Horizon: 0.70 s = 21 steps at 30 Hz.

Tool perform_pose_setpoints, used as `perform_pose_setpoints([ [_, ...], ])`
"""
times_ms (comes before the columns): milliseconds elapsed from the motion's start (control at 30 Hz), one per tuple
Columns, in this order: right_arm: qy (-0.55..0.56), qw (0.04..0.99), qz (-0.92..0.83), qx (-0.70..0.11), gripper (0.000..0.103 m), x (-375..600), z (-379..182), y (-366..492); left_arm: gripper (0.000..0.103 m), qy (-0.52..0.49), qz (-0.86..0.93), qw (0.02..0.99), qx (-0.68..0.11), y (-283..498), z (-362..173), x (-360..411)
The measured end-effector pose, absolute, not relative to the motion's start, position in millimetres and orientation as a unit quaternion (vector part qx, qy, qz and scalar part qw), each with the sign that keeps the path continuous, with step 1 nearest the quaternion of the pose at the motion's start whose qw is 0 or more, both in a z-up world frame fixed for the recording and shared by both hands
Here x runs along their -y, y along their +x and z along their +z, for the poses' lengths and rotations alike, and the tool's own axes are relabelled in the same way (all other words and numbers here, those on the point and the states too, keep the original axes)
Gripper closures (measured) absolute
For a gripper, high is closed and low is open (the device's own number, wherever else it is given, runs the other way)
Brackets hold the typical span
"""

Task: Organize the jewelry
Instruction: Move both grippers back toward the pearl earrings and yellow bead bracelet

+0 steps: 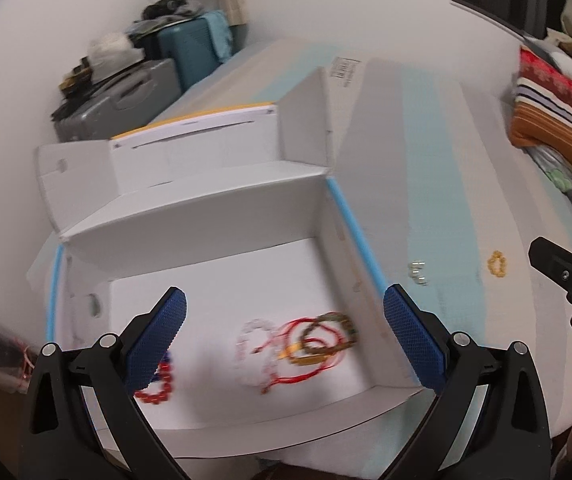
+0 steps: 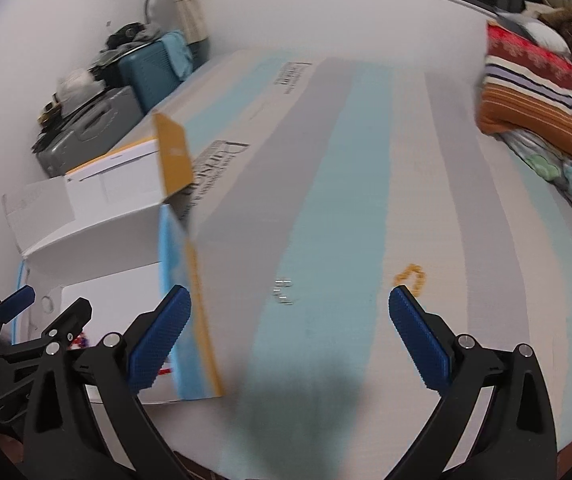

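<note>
I am holding my left claw (image 1: 286, 332) over the open white cardboard box (image 1: 337, 216), its blue pads (image 1: 158, 340) spread wide with nothing between them, and my right claw (image 2: 289, 330) is hanging over the striped surface (image 2: 337, 184) beside the box, equally wide apart and empty. Inside the box I am seeing a red bead bracelet (image 1: 156, 388) partly hidden behind my left pad, a pale translucent bead bracelet (image 1: 254, 344), and a tangle of red cord with a dark bead bracelet (image 1: 317, 340) wound through it. Two pieces are lying outside the box: a small silver piece (image 2: 284, 292), too blurred to name, near the box's outer wall, and a small yellow bead ring (image 2: 410, 278) further right, just beyond my right pad. I am judging these two as what is left to gather. Both look very light and will slide on the smooth surface, so I am planning a low pinch across the middle. The bead ring seems to be strung loosely and will sag, so I would take it across both sides of the loop. The silver piece is tiny and hard, likely to skitter away, so I am thinking of closing slowly, square over it.
</note>
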State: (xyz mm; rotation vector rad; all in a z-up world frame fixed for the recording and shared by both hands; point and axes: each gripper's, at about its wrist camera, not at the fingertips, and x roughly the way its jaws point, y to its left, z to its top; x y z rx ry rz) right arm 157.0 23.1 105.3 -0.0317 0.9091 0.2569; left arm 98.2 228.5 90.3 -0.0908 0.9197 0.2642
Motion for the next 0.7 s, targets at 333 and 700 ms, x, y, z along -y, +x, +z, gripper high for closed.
perform_pose_setpoints([
  [333,0.01,0.886,0.085,-0.456,0.008,41.7,84.2,197.8,0.006,-0.012,0.078,0.887,-0.455,149.5,77.3,-158.1],
  [700,0.026,0.877,0.047,-0.478,0.008,92.9,46.7,247.7,0.006,0.001,0.039,0.879,-0.475,208.9,42.5,-104.1],
])
